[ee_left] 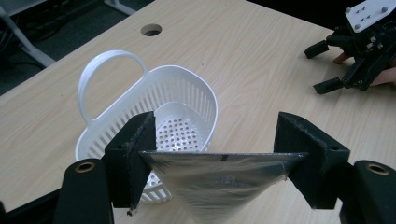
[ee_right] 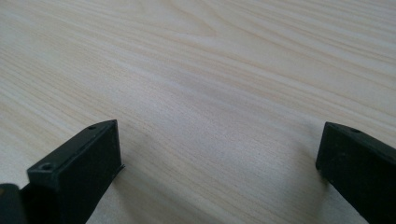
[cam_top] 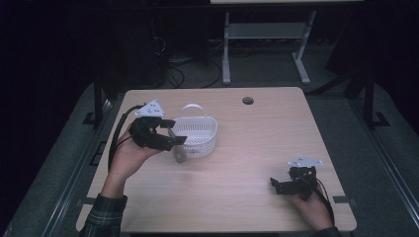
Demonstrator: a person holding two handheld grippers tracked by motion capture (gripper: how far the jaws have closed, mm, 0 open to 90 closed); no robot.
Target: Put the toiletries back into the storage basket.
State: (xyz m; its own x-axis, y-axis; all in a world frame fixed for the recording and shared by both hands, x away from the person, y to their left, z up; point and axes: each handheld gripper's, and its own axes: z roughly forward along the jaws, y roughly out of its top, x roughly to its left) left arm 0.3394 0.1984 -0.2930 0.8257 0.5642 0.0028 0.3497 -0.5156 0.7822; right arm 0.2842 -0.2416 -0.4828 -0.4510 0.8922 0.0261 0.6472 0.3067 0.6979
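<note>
A white slotted plastic basket (cam_top: 199, 136) with a loop handle stands on the left half of the wooden table; it looks empty inside (ee_left: 177, 126). My left gripper (cam_top: 174, 132) hovers just left of and over the basket's near side, shut on a clear plastic bag (cam_top: 178, 152) that hangs down from its jaws. In the left gripper view the bag (ee_left: 219, 182) stretches flat between the two pads, in front of the basket. My right gripper (cam_top: 277, 186) rests low over the table at the near right, open with nothing between its jaws (ee_right: 219, 154).
A round cable hole (cam_top: 248, 100) sits near the table's far edge. Bare wood lies between the basket and the right gripper. Beyond the table are a white desk frame (cam_top: 267, 34) and cables on a dark floor.
</note>
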